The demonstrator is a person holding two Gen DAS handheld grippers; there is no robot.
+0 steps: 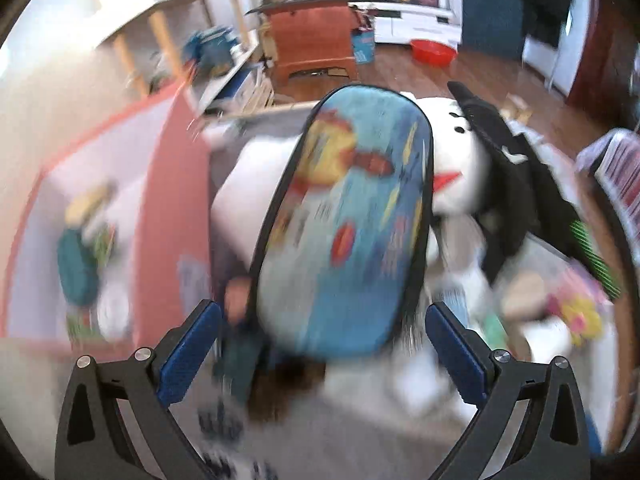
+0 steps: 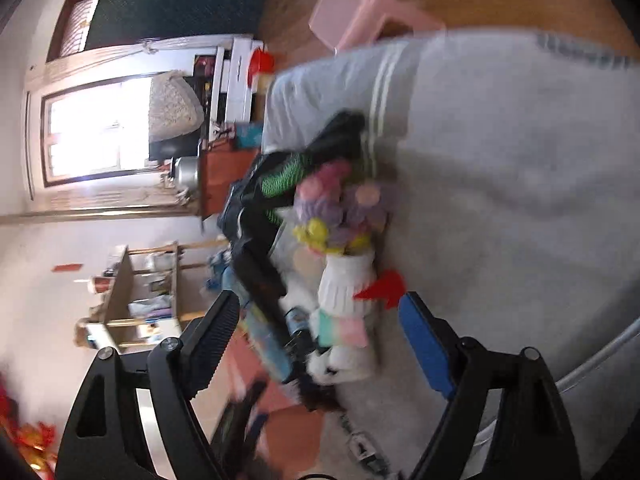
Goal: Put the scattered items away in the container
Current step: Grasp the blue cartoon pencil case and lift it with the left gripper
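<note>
A blue pencil case (image 1: 352, 220) with a cartoon print stands tilted between the fingers of my left gripper (image 1: 322, 332). The jaws are wide, and a gap shows at the left pad (image 1: 192, 348), so this gripper is open. A pink container (image 1: 172, 220) lies to the left with several blurred items inside. My right gripper (image 2: 316, 312) is open over a pile on the bed and grips nothing. In that pile are knitted flowers (image 2: 340, 208), a white knitted piece (image 2: 344, 280) and a black bag (image 2: 256, 264) with green mesh.
A white dog plush (image 1: 452, 168) and the black bag (image 1: 520, 184) lie behind the case, with the knitted flowers (image 1: 580, 312) at right. Grey bedding (image 2: 520, 160) fills the right side. A pink lid (image 2: 348, 16) lies on the wooden floor. Shelves (image 1: 168, 40) stand behind the container.
</note>
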